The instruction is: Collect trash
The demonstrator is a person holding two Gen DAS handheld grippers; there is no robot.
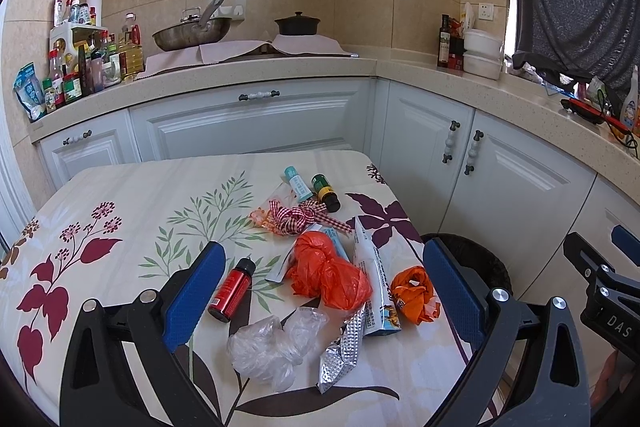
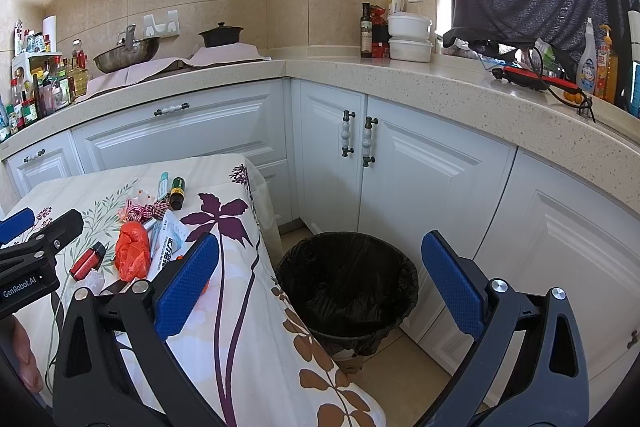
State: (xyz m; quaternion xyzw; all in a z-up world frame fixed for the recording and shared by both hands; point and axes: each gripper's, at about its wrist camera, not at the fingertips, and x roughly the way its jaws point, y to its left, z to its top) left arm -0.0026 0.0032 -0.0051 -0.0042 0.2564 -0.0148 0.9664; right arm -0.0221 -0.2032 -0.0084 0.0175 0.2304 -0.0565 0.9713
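Observation:
Trash lies on the floral tablecloth (image 1: 120, 195): a red bottle (image 1: 232, 289), an orange plastic bag (image 1: 330, 273), a small orange wrapper (image 1: 414, 293), clear plastic (image 1: 272, 347), a silver foil pack (image 1: 344, 351), a white-blue packet (image 1: 372, 279), a checked ribbon (image 1: 298, 219), a teal tube (image 1: 298, 183) and a green-capped bottle (image 1: 325, 191). My left gripper (image 1: 324, 291) is open and empty, above the pile. My right gripper (image 2: 320, 287) is open and empty, above the black-lined bin (image 2: 348, 287) beside the table. The orange bag (image 2: 132, 255) and red bottle (image 2: 86, 261) also show in the right wrist view.
White cabinets (image 2: 420, 179) and an L-shaped counter (image 2: 440, 87) surround the table. On the counter are a wok (image 1: 190, 33), a black pot (image 1: 298, 25), condiment bottles (image 1: 80, 67) and white containers (image 2: 410, 37). The bin stands on floor between table edge and cabinets.

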